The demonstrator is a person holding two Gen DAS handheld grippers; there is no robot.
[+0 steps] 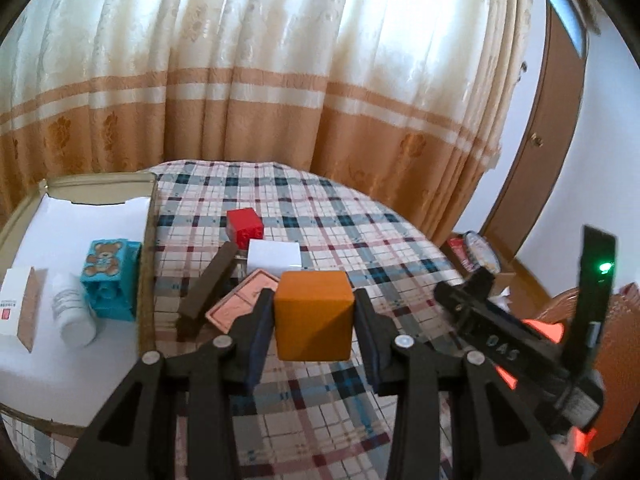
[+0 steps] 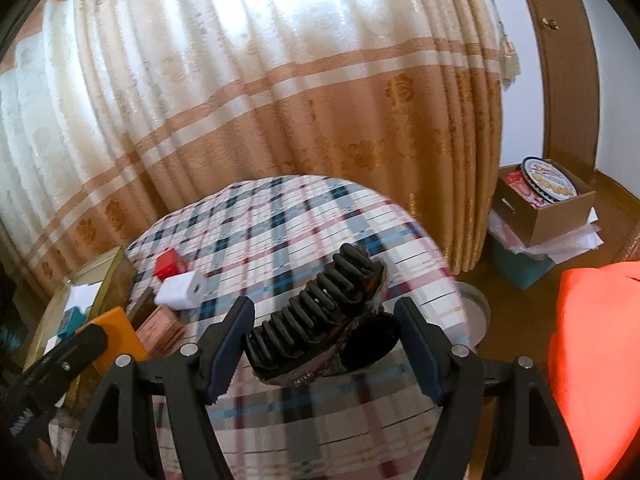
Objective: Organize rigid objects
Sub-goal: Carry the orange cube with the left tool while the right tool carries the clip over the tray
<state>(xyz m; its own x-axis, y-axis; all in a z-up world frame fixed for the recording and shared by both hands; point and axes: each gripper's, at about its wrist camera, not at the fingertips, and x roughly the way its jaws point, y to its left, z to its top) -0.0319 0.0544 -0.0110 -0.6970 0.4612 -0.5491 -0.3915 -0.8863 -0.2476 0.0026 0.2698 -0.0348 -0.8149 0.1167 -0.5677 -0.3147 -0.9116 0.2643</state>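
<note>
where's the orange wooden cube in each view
Left wrist view: orange wooden cube sits centre, clamped between the left gripper pads.
Right wrist view: cube at the lower left edge, partly hidden by that gripper.
Shared landmark: small red cube on the plaid cloth.

A home, most likely a living room or bedroom. Cream and tan floral curtains (image 1: 280, 80) hang floor-length behind a round table under a plaid tablecloth (image 1: 320, 216). A brown wooden door (image 1: 548, 120) stands at the right against a white wall. Past the table's right edge, an open cardboard box (image 2: 548, 208) on the wooden floor holds a round blue biscuit tin (image 2: 550, 180).
</note>
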